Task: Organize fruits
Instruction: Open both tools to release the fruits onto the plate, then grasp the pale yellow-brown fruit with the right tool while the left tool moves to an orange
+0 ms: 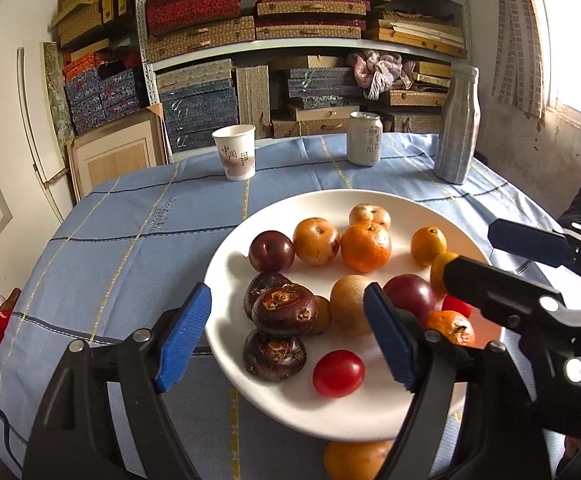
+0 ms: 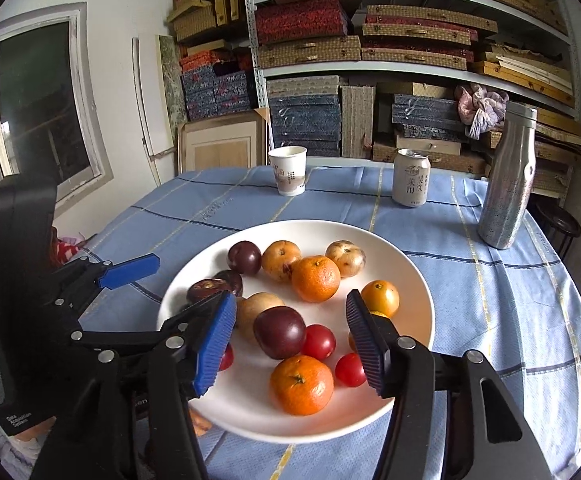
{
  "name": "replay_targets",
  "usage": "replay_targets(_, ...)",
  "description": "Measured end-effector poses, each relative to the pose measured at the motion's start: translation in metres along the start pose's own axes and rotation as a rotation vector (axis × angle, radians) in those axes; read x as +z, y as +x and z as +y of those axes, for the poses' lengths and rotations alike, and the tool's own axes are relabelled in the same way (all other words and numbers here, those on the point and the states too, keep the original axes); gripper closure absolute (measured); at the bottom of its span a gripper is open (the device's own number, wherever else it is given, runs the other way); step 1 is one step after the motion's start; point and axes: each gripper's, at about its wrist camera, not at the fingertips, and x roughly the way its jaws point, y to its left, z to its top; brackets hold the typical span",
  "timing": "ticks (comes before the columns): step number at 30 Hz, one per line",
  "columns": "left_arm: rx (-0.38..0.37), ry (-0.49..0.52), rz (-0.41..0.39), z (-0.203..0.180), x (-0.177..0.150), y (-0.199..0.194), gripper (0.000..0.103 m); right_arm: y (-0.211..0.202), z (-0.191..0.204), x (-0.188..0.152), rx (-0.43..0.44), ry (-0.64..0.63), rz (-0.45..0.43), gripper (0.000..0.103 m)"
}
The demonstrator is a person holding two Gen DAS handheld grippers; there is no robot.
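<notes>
A white plate (image 1: pixel 226 264) (image 2: pixel 414 276) on the blue tablecloth holds several fruits: mandarins (image 1: pixel 365 246) (image 2: pixel 301 385), dark plums (image 1: pixel 271 251) (image 2: pixel 279 332), cherry tomatoes (image 1: pixel 337 373) (image 2: pixel 349 369), brown water chestnuts (image 1: pixel 284 309) and yellow-brown loquats (image 1: pixel 315 241) (image 2: pixel 281 260). My left gripper (image 1: pixel 290 340) is open and empty, hovering over the plate's near left part around the water chestnuts. My right gripper (image 2: pixel 290 344) is open and empty above the plate's near side, around a plum and a mandarin; it also shows in the left wrist view (image 1: pixel 502 256).
A paper cup (image 1: pixel 235 152) (image 2: pixel 288 171), a drink can (image 1: pixel 365 138) (image 2: pixel 411 178) and a silver bottle (image 1: pixel 457 124) (image 2: pixel 508 176) stand at the table's far side. An orange fruit (image 1: pixel 354 460) lies on the cloth beside the plate's near rim. Shelves of boxes stand behind the table.
</notes>
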Motion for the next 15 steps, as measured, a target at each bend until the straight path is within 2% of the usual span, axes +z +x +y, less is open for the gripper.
replay_targets(5, 0.000, -0.019, -0.021, 0.004, -0.002, -0.021, 0.025, -0.023, 0.003, -0.006, 0.012, 0.027, -0.031, 0.045)
replay_targets(9, 0.004, -0.028, -0.028, 0.007, -0.012, -0.040, 0.018, -0.044, 0.006, -0.019, 0.036, 0.045, -0.038, 0.044)
replay_targets(12, -0.011, -0.011, 0.020, 0.012, -0.029, -0.047, 0.018, -0.058, 0.011, -0.042, 0.097, 0.043, 0.011, 0.044)
replay_targets(15, -0.042, -0.015, 0.086, 0.021, -0.049, -0.048, 0.018, -0.060, 0.014, -0.075, 0.128, 0.021, 0.103, 0.044)
